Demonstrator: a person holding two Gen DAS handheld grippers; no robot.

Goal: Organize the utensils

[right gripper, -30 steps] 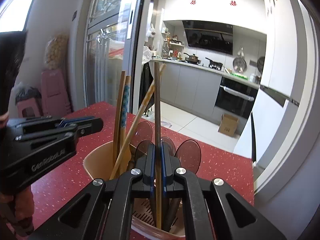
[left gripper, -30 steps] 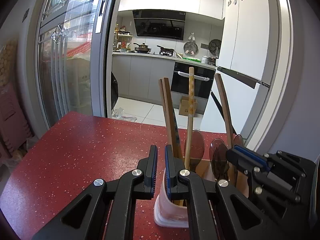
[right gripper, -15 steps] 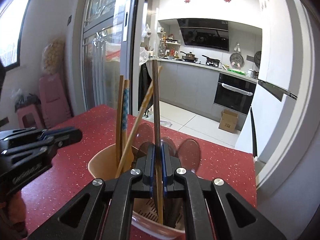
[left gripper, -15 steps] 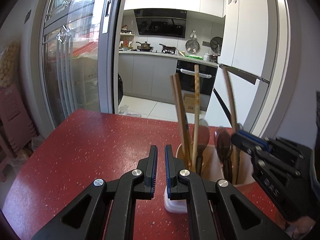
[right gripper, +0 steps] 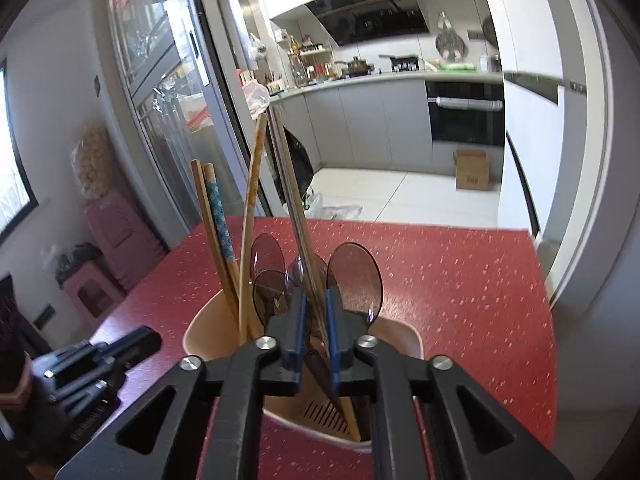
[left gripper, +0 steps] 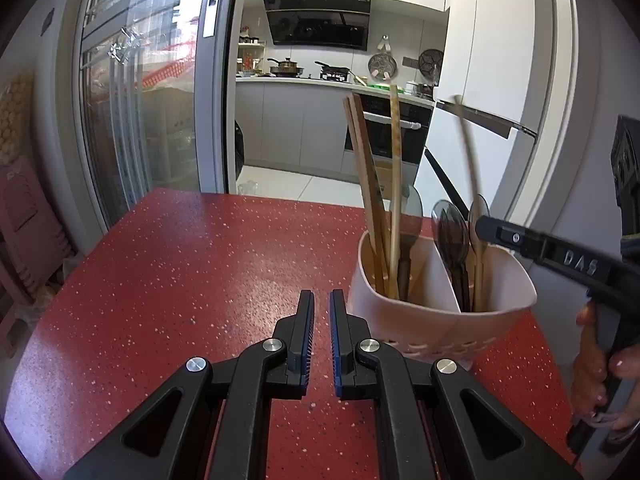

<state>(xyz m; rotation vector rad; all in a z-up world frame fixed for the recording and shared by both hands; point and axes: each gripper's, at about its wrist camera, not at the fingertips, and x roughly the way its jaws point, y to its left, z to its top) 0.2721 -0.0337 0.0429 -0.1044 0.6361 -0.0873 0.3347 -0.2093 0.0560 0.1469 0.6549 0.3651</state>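
Chopstick (right gripper: 298, 216) stands in pink holder (right gripper: 404, 334) on red desk (right gripper: 460, 280), right gripper (right gripper: 316, 312) jaws just eased apart around it, no longer pinching; light, stiff, slick, so likely best gripped mid-shaft; left gripper (left gripper: 322, 312) narrow, empty.

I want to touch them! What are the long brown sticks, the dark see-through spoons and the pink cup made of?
Long brown sticks: probably wood or bamboo, matte with a grainy tan look. Dark see-through spoons: likely tinted plastic, glossy, the table shows through. Pink cup: seemingly moulded plastic, smooth, with slots near its base.
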